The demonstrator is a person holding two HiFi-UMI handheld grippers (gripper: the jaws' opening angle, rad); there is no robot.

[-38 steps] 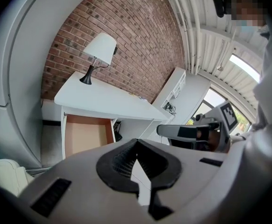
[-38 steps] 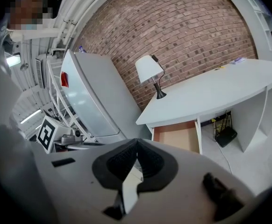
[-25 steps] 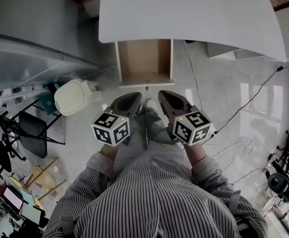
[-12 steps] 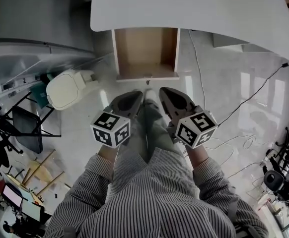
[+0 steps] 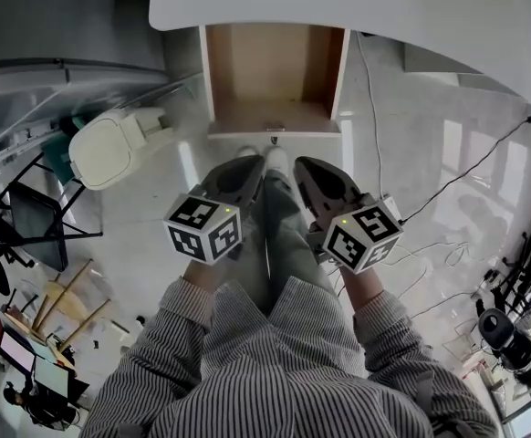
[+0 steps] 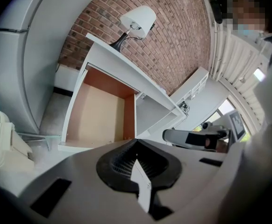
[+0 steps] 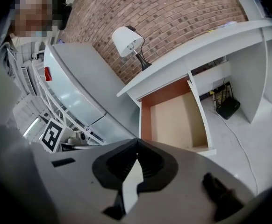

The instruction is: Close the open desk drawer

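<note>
Our left gripper (image 5: 250,166) and right gripper (image 5: 305,168) are both pinched closed, empty, near the drawer (image 5: 271,62) pulled out under the desk (image 5: 338,7); rigid, probably light on slides, we'd push its front panel (image 5: 275,134).

The drawer (image 5: 272,71) stands pulled out from under the desk (image 5: 357,12), straight ahead of me. My left gripper (image 5: 250,170) and right gripper (image 5: 304,167) sit side by side just short of its front edge, above my legs (image 5: 279,240). A bin (image 5: 110,149) lies on the floor left of the drawer, and cables (image 5: 457,185) trail to its right. A lamp (image 6: 137,20) stands on the desk, toward its left end.
</note>
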